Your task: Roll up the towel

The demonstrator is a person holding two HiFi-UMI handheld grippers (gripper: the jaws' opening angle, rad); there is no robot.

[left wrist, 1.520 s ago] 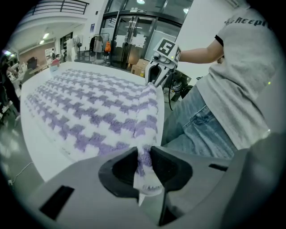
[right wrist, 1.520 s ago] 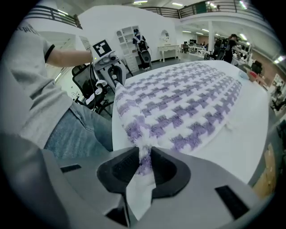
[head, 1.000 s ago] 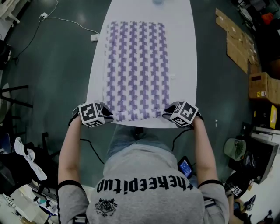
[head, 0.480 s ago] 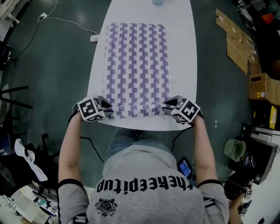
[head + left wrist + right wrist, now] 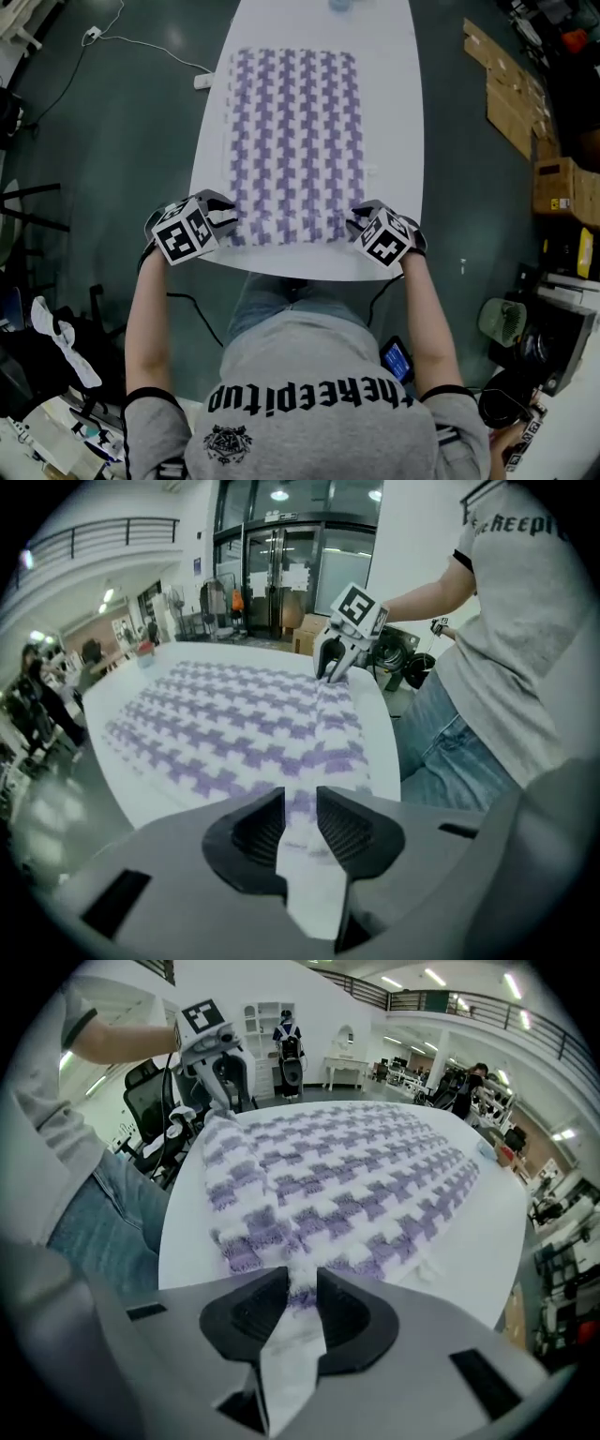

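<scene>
1. The left gripper (image 5: 225, 217) and right gripper (image 5: 358, 223) each pinch a near corner of the purple-and-white checked cloth towel (image 5: 291, 141), and their jaws are opening.
2. The towel's near edge is bunched; the rest lies flat on the white oval table (image 5: 403, 141).

dark floor (image 5: 112, 150), white oval table (image 5: 398, 112), cardboard boxes (image 5: 561, 187)

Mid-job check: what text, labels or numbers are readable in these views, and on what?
"thekeepitup" across the person's shirt, in the head view.
"KEEPI", part of that same print, in the left gripper view.
Label on the cardboard box: too small to read.
Towel: pattern only, no text.
</scene>
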